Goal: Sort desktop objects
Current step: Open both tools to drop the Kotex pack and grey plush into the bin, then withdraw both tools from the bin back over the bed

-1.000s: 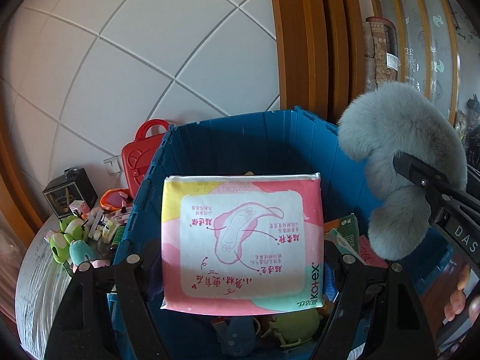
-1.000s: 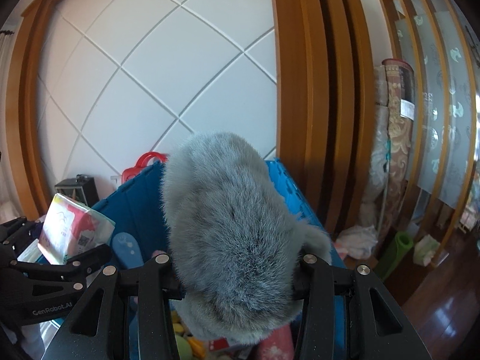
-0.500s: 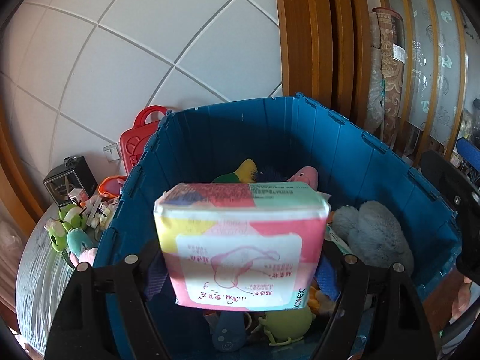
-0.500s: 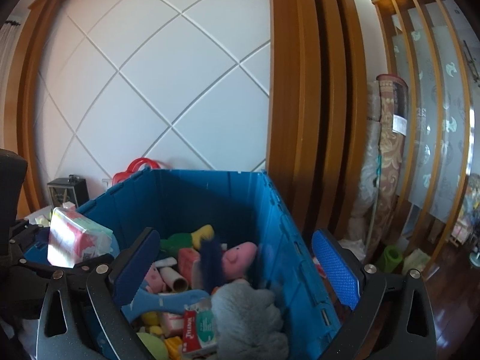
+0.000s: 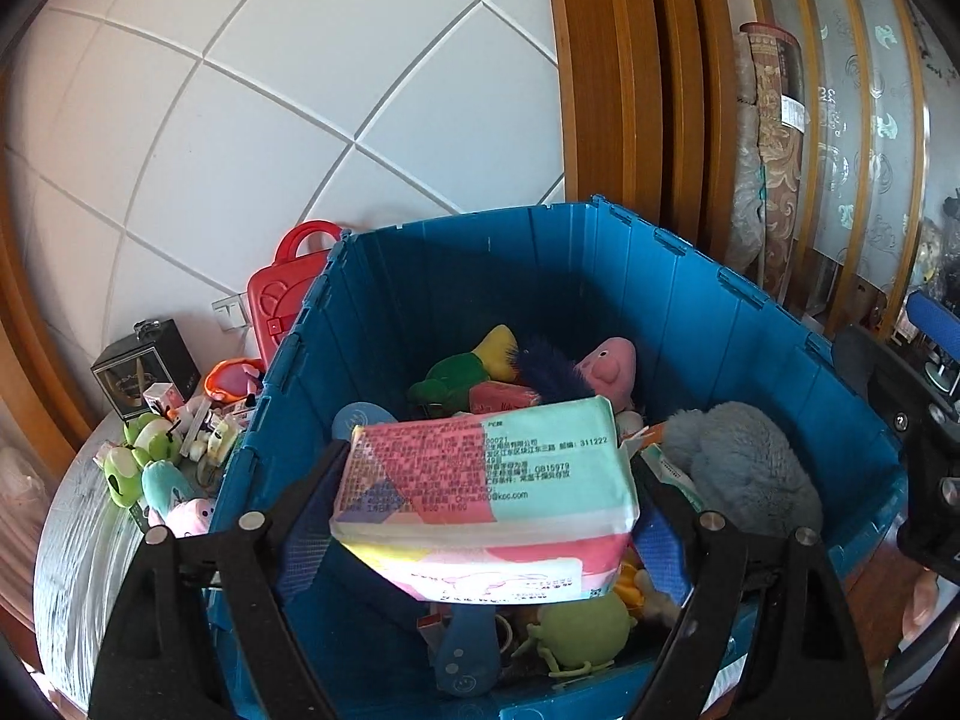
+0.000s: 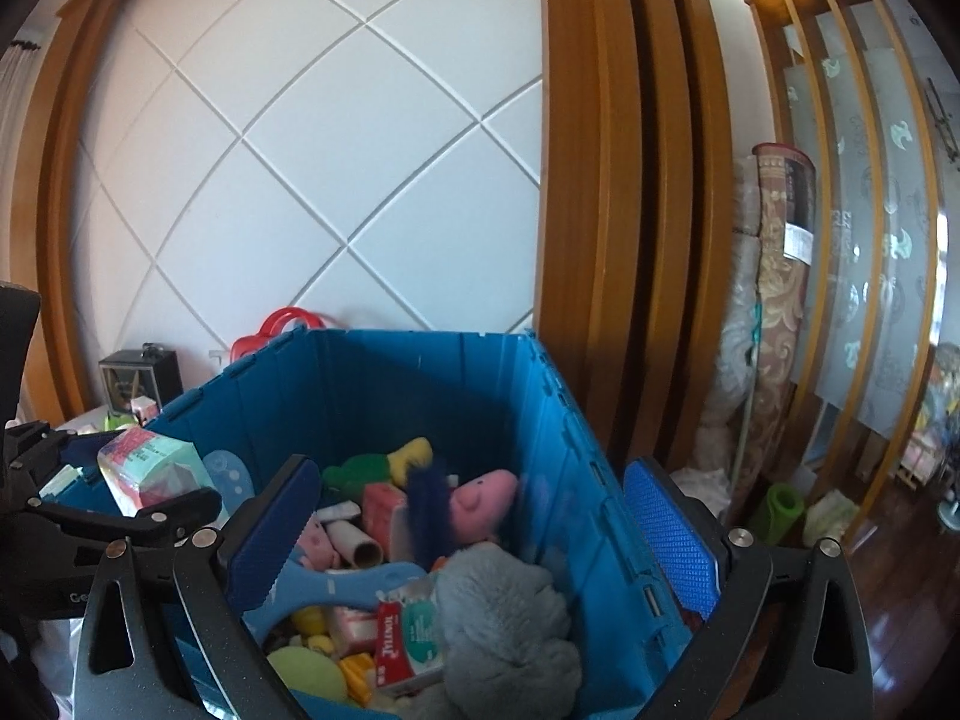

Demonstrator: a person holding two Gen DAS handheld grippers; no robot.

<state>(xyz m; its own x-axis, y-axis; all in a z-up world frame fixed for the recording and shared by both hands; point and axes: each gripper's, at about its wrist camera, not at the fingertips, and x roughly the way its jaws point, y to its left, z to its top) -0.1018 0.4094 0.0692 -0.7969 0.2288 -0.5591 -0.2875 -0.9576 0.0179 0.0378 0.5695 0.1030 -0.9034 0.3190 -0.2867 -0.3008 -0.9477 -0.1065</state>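
Observation:
A pink, yellow and mint sanitary-pad pack (image 5: 486, 492) hangs tipped forward over the blue storage bin (image 5: 540, 276), between the fingers of my left gripper (image 5: 480, 519). Those jaws are opening, and the blue pads stand just off the pack's ends. In the right wrist view the pack (image 6: 150, 468) shows at the bin's left rim. My right gripper (image 6: 474, 516) is open wide above the bin (image 6: 420, 378), with nothing between its pads. Below it, the grey plush (image 6: 504, 606) lies on the toys inside, against the right wall (image 5: 744, 468).
The bin holds several toys, among them a pink pig plush (image 6: 480, 498) and a medicine box (image 6: 396, 648). Left of the bin, a red toy case (image 5: 282, 300), a black box (image 5: 144, 366) and small figures (image 5: 162, 468) crowd the tabletop (image 5: 78, 540). Rolled rugs (image 6: 780, 300) lean to the right.
The right jaws opened and the grey plush dropped into the bin. The pad pack tipped forward from face-on to edge-up and sank a little as the left jaws widened.

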